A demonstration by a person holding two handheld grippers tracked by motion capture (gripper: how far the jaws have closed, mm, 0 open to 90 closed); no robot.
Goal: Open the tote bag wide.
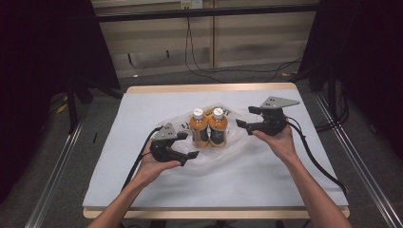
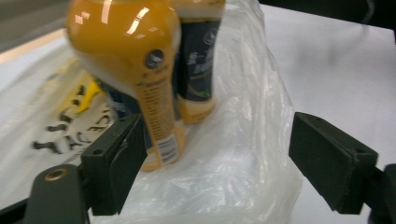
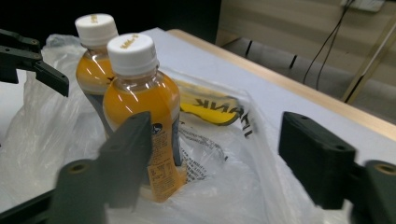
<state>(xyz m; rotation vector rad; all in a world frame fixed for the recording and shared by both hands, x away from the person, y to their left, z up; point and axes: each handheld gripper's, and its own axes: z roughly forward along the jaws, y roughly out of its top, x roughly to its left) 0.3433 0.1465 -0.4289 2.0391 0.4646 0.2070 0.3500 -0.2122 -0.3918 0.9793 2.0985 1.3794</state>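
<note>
Two bottles of orange drink: the left bottle point(image 1: 199, 128) and the right bottle point(image 1: 218, 127), rounded clear plastic, ribbed white screw caps, dark wrap labels, standing upright and touching side by side.
Plastic bag point(image 1: 237, 142): thin, glossy, crumpled translucent film, spread flat under and around the two bottles; yellow patch and black lettering printed on the part behind them.
Table point(image 1: 142, 190): matte pale grey sheet over a light wooden board; the bag lies near its middle.
Left gripper point(image 1: 186, 145): blocky black body, flat grey three-cornered plate on top, held in a hand just left of the bottles over the bag's edge; jaws well apart, nothing between them.
Right gripper point(image 1: 247, 117): same build, held just right of the bottles; jaws likewise spread wide, gripping nothing
</note>
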